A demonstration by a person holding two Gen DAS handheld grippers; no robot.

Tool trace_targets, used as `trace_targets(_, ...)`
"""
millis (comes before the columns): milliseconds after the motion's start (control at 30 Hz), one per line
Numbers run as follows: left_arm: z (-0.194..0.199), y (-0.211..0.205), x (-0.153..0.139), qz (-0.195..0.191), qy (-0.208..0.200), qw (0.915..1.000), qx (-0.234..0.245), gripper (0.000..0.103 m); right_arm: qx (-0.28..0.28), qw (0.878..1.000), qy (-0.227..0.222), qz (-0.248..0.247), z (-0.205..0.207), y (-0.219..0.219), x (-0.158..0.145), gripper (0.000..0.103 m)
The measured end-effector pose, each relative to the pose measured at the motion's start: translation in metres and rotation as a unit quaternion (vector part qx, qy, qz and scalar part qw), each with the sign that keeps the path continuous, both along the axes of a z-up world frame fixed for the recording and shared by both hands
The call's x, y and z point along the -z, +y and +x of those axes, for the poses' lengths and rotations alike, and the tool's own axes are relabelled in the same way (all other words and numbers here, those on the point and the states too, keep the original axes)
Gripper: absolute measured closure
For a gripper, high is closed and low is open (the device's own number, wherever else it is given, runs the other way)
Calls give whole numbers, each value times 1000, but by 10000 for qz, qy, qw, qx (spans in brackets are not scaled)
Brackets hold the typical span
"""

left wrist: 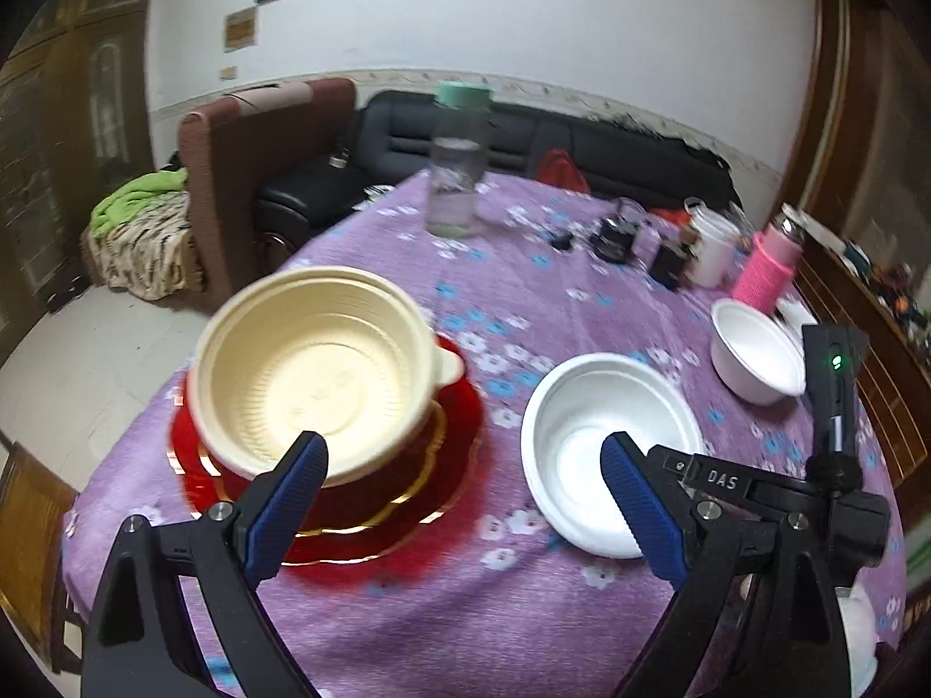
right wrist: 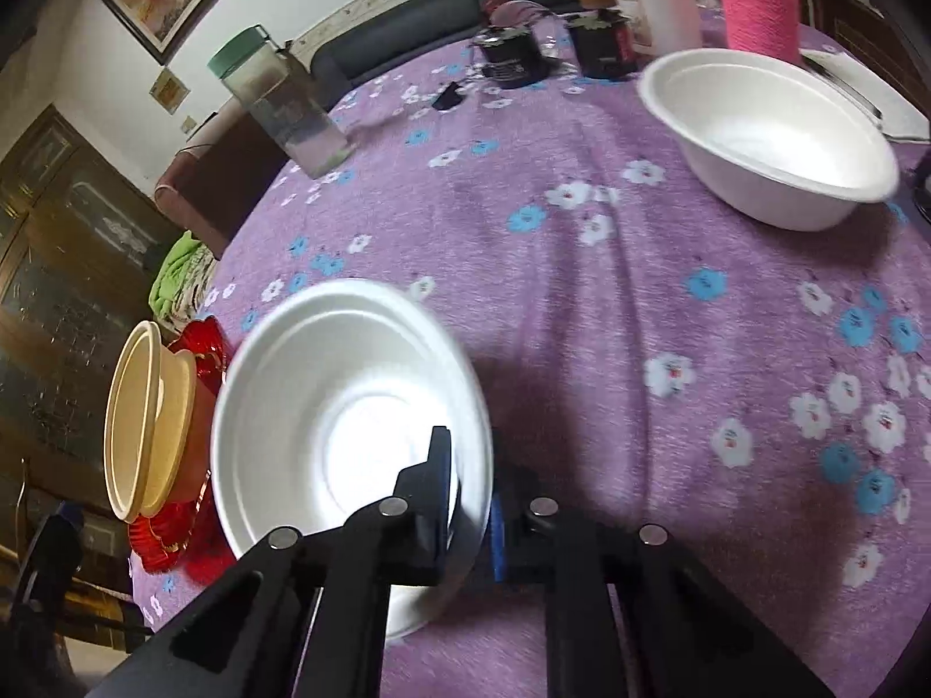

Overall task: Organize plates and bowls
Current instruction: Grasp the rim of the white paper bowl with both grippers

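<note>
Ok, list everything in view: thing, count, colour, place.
cream bowl: 1, cream, stacked on the red dishes
red dishes: stack, red with gold trim, table's left side
near white bowl: 1, white, rim clamped in the right tool
far white bowl: 1, white, farther right on the table
bottle: 1, clear with green lid, far side
pink-sleeved container: 1, pink, far right
white cup: 1, white, far right
dark jars: several, dark, far right
tablecloth: 1, purple floral
left tool: open, holds nothing
right tool: shut on the bowl rim
</note>
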State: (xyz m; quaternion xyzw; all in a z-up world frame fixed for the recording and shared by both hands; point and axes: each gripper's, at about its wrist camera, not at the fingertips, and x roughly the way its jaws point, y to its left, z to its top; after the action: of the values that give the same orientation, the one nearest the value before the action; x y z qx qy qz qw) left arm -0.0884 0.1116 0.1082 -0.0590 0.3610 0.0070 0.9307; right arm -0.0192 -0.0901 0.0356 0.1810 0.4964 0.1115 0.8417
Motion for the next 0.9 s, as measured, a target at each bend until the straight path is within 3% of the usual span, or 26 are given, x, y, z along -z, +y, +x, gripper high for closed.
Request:
trace_targets(467,68,-67,55,-134,1042,9912,805,11,317,9991,197,-214,-22,-58,2,92)
trace_targets(567,80,-79,69,-102,1236,9876,957,27,330,9991,183,-191,-24,-60,3,92)
trace_targets(633,85,-84,78,-166,1429,9840,1051,53,337,9991,162,-194,-25,-60,3,92)
trace_targets(733,90,-86,88,-564,1645,9771,1227,79,329,9992,105,-199,-27,-59,2,91)
trace_targets(800,87,-89,87,-558,1608,9772,1266,86,330,9991,64,-241,-28,-57,0,91)
trace_targets(900,79,-89,80,-492,1469,9796,1281,86,340,9987,-45,-390,-33,-53,-6,91)
